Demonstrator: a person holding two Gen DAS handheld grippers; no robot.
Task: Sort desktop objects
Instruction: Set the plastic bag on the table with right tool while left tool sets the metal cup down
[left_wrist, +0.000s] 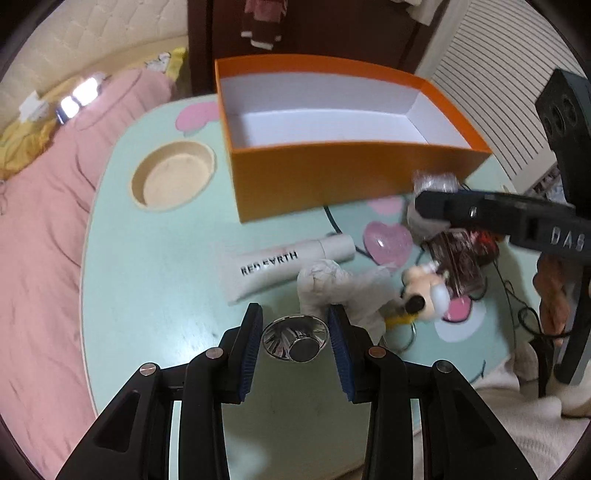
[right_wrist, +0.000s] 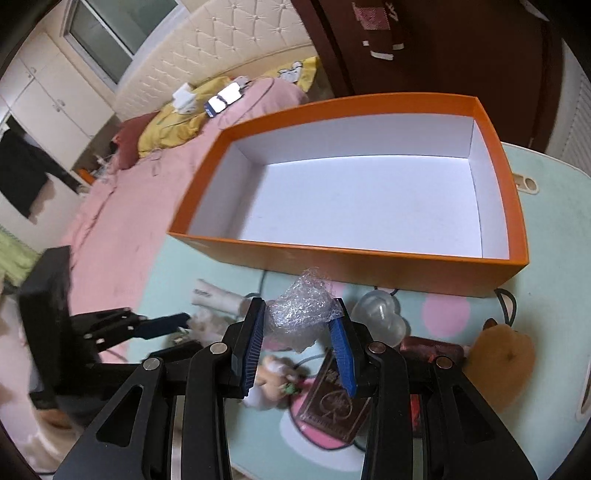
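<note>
The orange box (right_wrist: 369, 254) sits at the far edge of the bench (left_wrist: 155, 266), and nothing is in it yet. So the sorting has only just begun.

The right gripper (right_wrist: 300, 319) has its fingers pinching a crumpled bit of bubble wrap (right_wrist: 301, 306), held up just in front of the box's near wall. It looks ready to go in.

The left gripper (left_wrist: 295, 332) has its fingers spread apart, with a shiny silver cup (left_wrist: 295, 338) lying between them. They do not seem to squeeze it.

Lots is left on the bench: a white tube (left_wrist: 280, 264), a little plush toy (left_wrist: 424, 291), a card pack (right_wrist: 334, 404), a clear heart (right_wrist: 380, 317) and a brown plush (right_wrist: 498, 362).
</note>
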